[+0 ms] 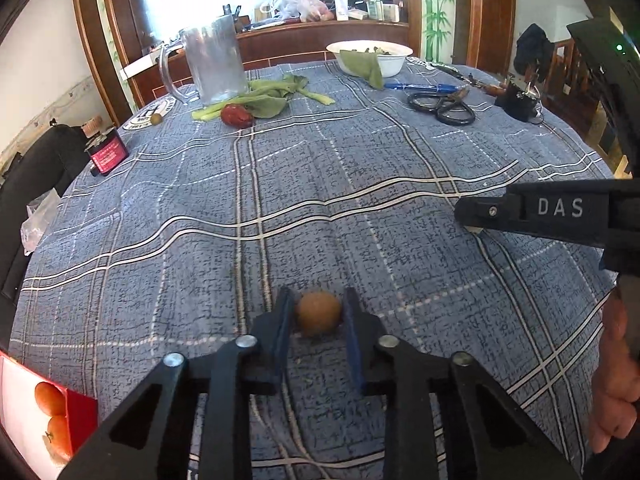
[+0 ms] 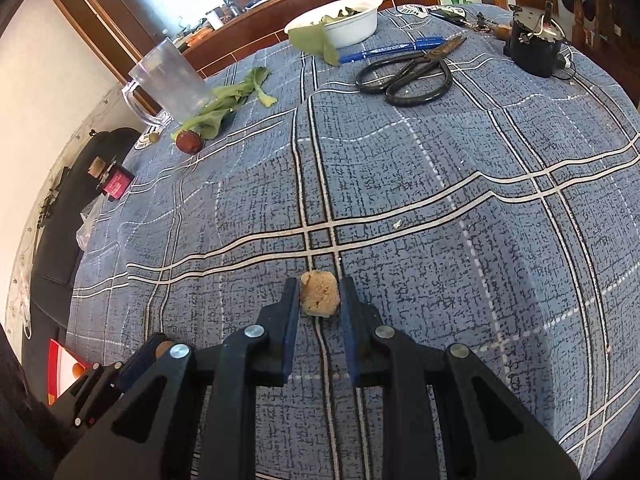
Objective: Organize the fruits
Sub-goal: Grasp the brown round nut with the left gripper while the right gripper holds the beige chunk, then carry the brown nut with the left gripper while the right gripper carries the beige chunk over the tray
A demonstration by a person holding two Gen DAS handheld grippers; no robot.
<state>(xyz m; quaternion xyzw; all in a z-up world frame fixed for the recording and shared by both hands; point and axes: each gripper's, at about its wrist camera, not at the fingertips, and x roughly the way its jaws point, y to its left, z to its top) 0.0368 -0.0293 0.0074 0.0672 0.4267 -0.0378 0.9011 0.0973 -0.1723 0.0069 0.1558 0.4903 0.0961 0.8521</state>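
In the left wrist view my left gripper [image 1: 319, 309] is shut on a round brown fruit [image 1: 319, 320], both blue pads touching it just over the checked blue tablecloth [image 1: 320, 200]. My right gripper [image 2: 320, 294] is shut on a tan, lumpy, squarish fruit [image 2: 320, 300]. From the left wrist view, the right gripper [image 1: 470, 214] reaches in from the right, side-on. A red fruit [image 1: 236, 115] [image 2: 189, 141] and a small olive-brown fruit [image 1: 156, 119] [image 2: 153, 137] lie far back left beside green leaves [image 1: 264, 98].
A glass mug [image 1: 218, 64], a white bowl [image 1: 394, 62] of greens, black scissors [image 1: 440, 106], a blue pen [image 1: 424, 87] and a black device [image 1: 516, 102] stand along the far side. A dark red bottle [image 1: 106, 152] is at the left edge, a red-and-white orange-printed box [image 1: 48, 408] at the near left.
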